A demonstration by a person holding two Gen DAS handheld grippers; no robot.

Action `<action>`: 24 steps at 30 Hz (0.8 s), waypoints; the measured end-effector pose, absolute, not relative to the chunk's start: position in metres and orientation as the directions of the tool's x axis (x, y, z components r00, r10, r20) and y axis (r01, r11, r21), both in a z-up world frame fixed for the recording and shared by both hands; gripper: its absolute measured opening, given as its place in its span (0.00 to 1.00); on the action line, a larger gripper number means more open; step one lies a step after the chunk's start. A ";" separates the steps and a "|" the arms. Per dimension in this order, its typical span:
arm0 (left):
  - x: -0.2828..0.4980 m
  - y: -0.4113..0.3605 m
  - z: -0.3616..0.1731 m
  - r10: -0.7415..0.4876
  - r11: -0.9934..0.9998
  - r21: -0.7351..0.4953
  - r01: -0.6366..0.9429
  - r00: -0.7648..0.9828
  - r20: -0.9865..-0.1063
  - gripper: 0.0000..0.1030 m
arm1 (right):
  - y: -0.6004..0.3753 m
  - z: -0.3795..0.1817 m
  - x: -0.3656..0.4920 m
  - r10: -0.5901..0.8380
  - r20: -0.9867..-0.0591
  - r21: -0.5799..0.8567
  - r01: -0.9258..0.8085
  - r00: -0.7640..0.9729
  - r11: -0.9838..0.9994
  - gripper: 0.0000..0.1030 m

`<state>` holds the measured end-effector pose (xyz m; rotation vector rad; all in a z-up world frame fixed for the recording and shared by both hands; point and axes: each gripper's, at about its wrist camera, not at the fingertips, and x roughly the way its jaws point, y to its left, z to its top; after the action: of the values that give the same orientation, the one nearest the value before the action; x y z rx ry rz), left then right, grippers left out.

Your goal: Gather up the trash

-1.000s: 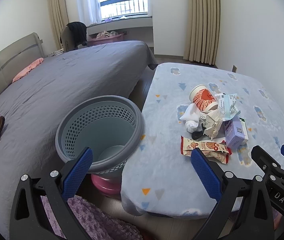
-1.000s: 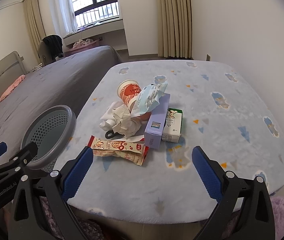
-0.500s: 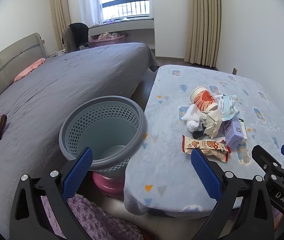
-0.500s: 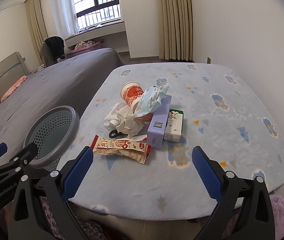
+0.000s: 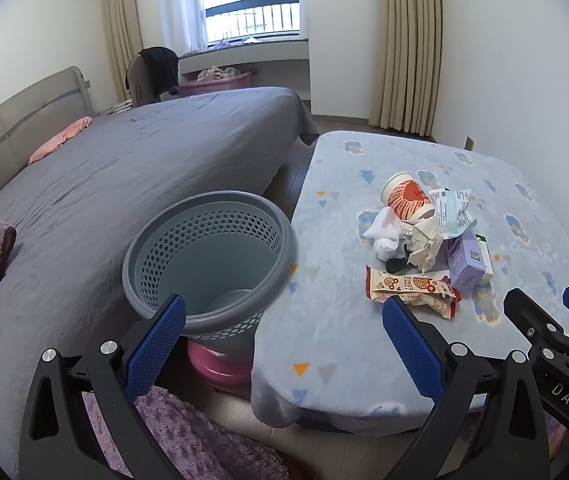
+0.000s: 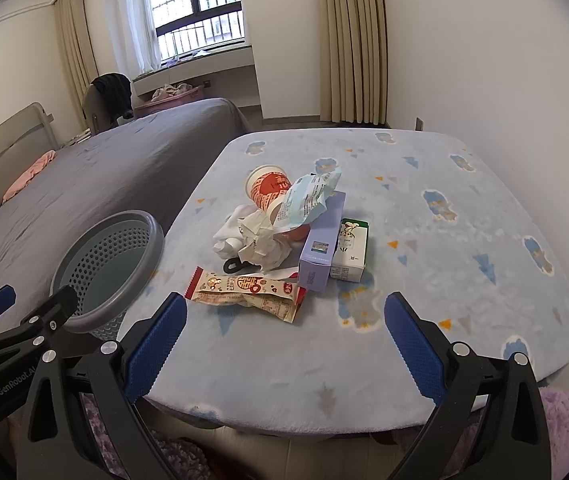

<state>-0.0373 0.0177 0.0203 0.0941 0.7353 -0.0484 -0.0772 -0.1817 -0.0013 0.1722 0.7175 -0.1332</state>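
A pile of trash lies on the blue patterned table (image 6: 424, 280): a red-and-white paper cup (image 6: 266, 188), a pale blue wrapper (image 6: 310, 198), crumpled white paper (image 6: 260, 240), a purple box (image 6: 322, 240), a white-green carton (image 6: 350, 250) and a red-edged snack wrapper (image 6: 244, 290). A grey perforated bin (image 5: 208, 256) stands left of the table, beside the bed. My left gripper (image 5: 284, 344) hangs open, short of the bin and table edge. Open too, my right gripper (image 6: 284, 340) sits over the table's near edge, just short of the snack wrapper (image 5: 408, 286).
A grey bed (image 5: 124, 168) fills the left side. A pink stool (image 5: 220, 364) sits under the bin. Purple fluffy fabric (image 5: 188, 436) lies on the floor near me. The wall (image 6: 504, 60) runs close along the table's right side, with curtains (image 6: 352, 40) behind.
Both grippers have drawn back and risen slightly, so the table, the trash and the bin look a little farther off. Both stay open with nothing held.
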 end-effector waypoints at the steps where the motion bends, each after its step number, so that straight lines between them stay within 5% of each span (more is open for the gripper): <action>1: -0.037 0.018 0.020 -0.012 0.995 0.068 0.077 0.741 -0.672 0.94 | -0.182 -0.001 -0.077 -0.062 -0.663 0.111 0.180 0.746 0.977 0.92; 24: -0.010 0.004 -0.018 0.004 0.993 0.083 0.087 0.666 -0.746 0.94 | -0.223 -0.052 -0.053 -0.027 -0.738 0.150 0.203 0.674 0.968 0.92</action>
<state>-0.0095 0.0038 -0.0179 0.1154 0.8407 -0.0470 -0.0529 -0.2229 -0.0525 0.2282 0.8229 -0.1303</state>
